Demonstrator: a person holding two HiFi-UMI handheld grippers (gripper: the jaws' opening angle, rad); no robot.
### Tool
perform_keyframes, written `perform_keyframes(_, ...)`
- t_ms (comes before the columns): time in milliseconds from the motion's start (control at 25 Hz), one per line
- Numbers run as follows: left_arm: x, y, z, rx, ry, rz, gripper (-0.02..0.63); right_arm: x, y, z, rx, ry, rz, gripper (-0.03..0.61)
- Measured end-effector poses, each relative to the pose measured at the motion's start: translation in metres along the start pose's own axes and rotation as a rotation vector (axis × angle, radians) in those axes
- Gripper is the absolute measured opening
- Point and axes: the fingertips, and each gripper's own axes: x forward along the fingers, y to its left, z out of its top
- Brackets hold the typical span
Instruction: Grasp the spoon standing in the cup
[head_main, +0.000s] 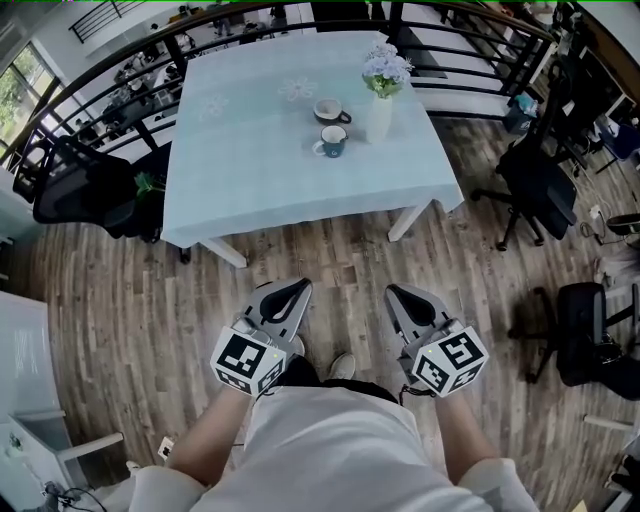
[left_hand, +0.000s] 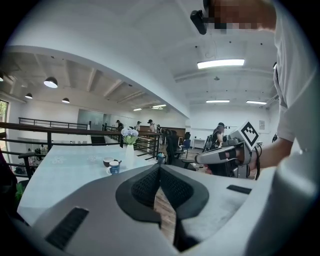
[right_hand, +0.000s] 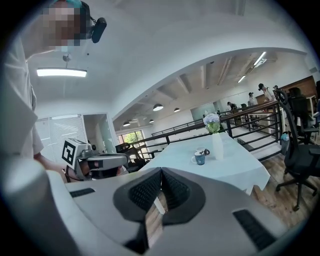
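Honestly, with both my left claw (head_main: 298, 287) and right claw (head_main: 393, 292) pressed together, empty and well short of the white flower vase (head_main: 379, 118), I risk toppling the small blue ceramic cup (head_main: 332, 141) just beside that vase, whose spoon I cannot make out, unless a claw spreads first.

We log a square table (head_main: 260, 170) under a pale blue cloth, standing on a wood plank floor (head_main: 330, 260). On its far right part sit a blue cup (head_main: 333, 142), a dark cup (head_main: 330, 110) just behind it, and a white vase (head_main: 379, 118) of pale flowers just right of both. The cloth carries faint flower prints.
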Motion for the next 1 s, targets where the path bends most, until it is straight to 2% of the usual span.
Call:
perform_keyframes(480,0.029,0.023,-0.002,-0.01,-0.004,0.01,0.02,0.024,-0.031,0.001,0.007,0.025,0.007,0.021)
perform_keyframes(720,0.054,0.058,-0.004,-0.015,-0.004,-0.003,0.02,0.061,-0.048,0.007,0.009,0.033,-0.002,0.021)
perform_keyframes(1000,0.089,0.118,-0.003,-0.033,0.011,-0.027,0.02,0.126,-0.071,0.022,0.024,0.056,-0.02,0.021)
